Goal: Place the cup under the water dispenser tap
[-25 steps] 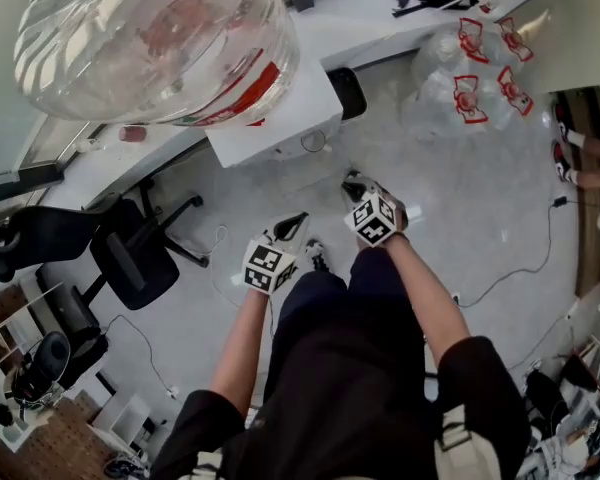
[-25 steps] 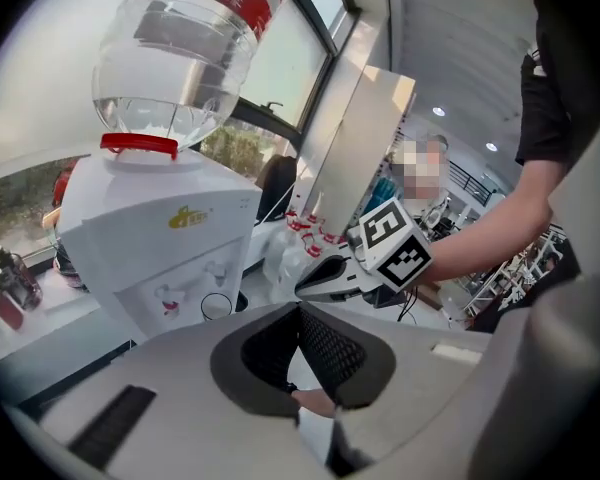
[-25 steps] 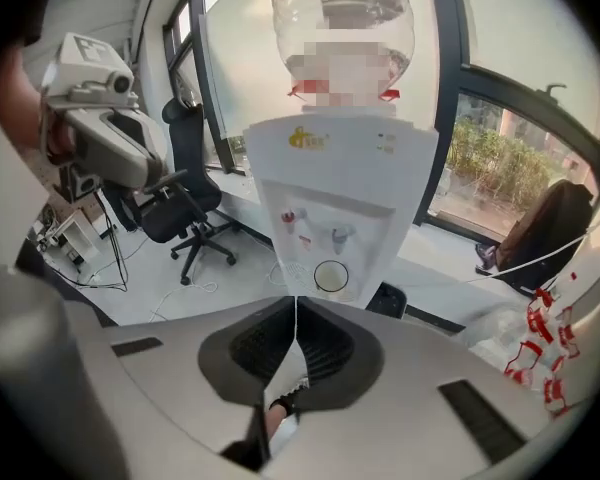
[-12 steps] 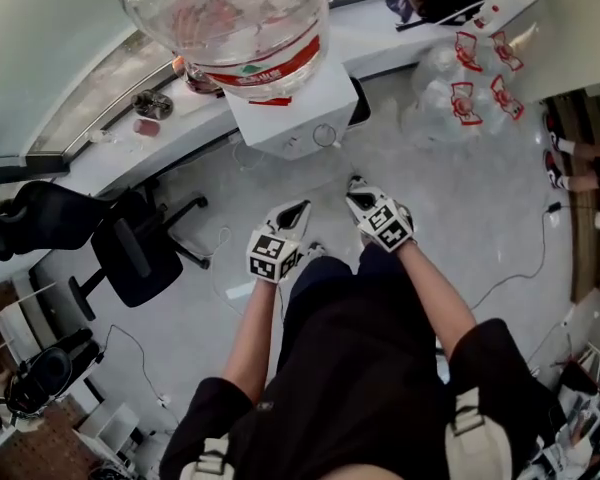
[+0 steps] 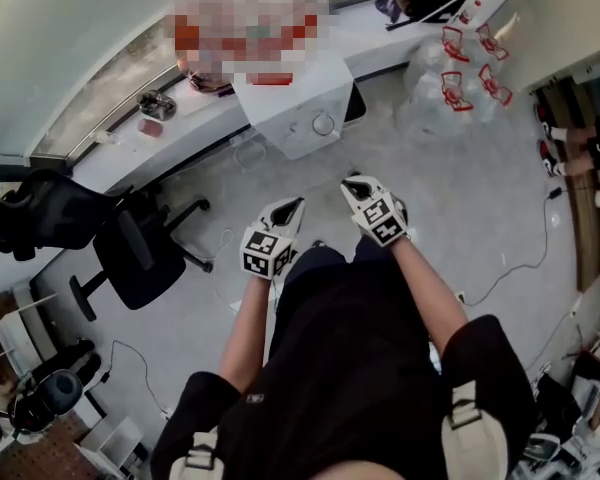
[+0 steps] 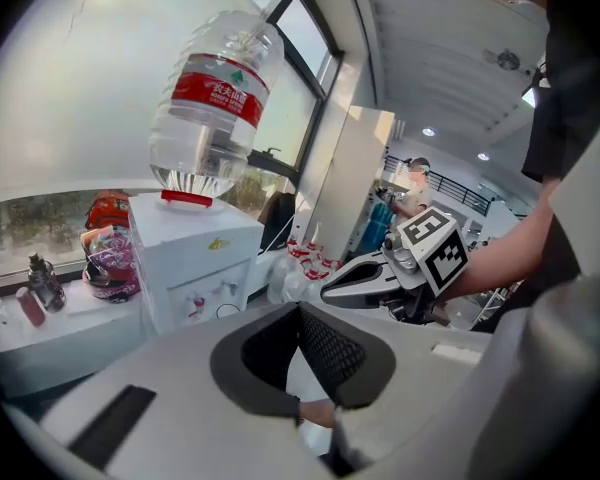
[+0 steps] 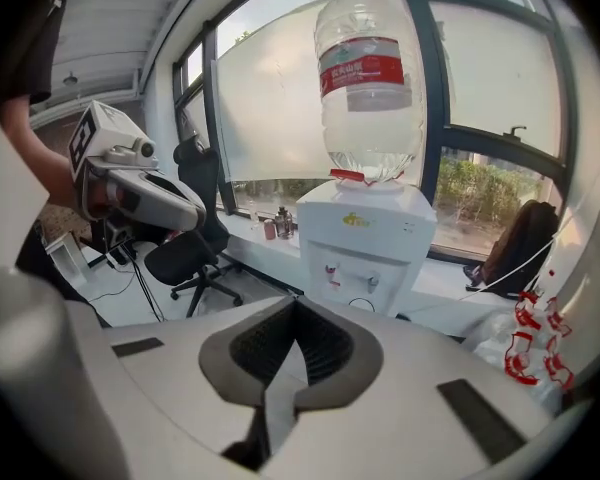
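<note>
Here, in the head view, the person stands further back from the water dispenser (image 5: 298,108) than a second ago. Its big upturned bottle, which then filled the top left of the picture, now sits smaller at the top middle. The left claw (image 5: 296,204) and the right claw (image 5: 352,182) have lifted a little and point toward the machine, each closed tight and carrying nothing. A small ring at the dispenser's front, below the taps, may be the rim of a clear cup (image 5: 323,124), though it is too small to be sure. If it is, the cup already stands where the task wants it, and the step back fits a job done. If it is not, no cup shows in any view, and bare claws fit a fetch yet to come. An office chair (image 5: 130,256) stands on the floor at left, and a heap of empty bottles (image 5: 452,68) lies at upper right. Nothing stands between the claws and the dispenser.

The left gripper view shows its jaws pressed together with nothing between them. Beyond them the bottle (image 6: 212,108) stands on the white cabinet, with bright packets (image 6: 108,256) on the bench (image 6: 70,323) beside it and the right claw alongside.

The right gripper view shows its jaws likewise closed and empty. The two taps (image 7: 331,272) face the camera squarely, with the same small ring just below them.
</note>
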A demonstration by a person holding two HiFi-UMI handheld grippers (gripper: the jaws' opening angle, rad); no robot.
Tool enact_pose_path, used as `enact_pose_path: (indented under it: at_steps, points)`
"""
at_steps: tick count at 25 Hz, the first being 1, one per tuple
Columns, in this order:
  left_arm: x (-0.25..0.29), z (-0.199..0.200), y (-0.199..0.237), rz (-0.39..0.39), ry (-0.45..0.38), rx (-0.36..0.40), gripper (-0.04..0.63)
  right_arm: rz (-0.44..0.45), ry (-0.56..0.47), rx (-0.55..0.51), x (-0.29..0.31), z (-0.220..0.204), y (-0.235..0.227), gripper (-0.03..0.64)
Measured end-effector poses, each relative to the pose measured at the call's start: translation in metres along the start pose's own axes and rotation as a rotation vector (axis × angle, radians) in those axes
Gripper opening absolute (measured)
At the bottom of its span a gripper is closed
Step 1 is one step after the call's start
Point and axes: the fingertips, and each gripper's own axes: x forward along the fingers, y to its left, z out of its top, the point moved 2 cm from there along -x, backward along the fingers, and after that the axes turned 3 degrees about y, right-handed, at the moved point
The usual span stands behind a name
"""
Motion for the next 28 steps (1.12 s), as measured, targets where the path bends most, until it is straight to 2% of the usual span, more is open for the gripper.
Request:
enact_pose_path:
  at_steps: [4,11,19,28]
  points:
    - [-0.024,-0.010,-0.009,0.006,-0.036,-0.022,-0.003,-0.048,-0.022,-0.002,-0.022,-0.004,0.022,-0.003]
    - [-0.050,-0.026,-0.027,-0.027,-0.062,-0.032,-0.005,-0.123,-0.024,0.000,-0.062,-0.016,0.042,-0.003]
    - [-0.089,-0.040,-0.022,-0.006,-0.058,-0.045,-0.003,-0.129,-0.006,0.006,-0.072,-0.019,0.068,-0.003]
    - [-0.117,-0.042,-0.013,0.007,-0.057,-0.038,-0.005,-0.138,-0.012,-0.019,-0.074,0.005,0.079,-0.003]
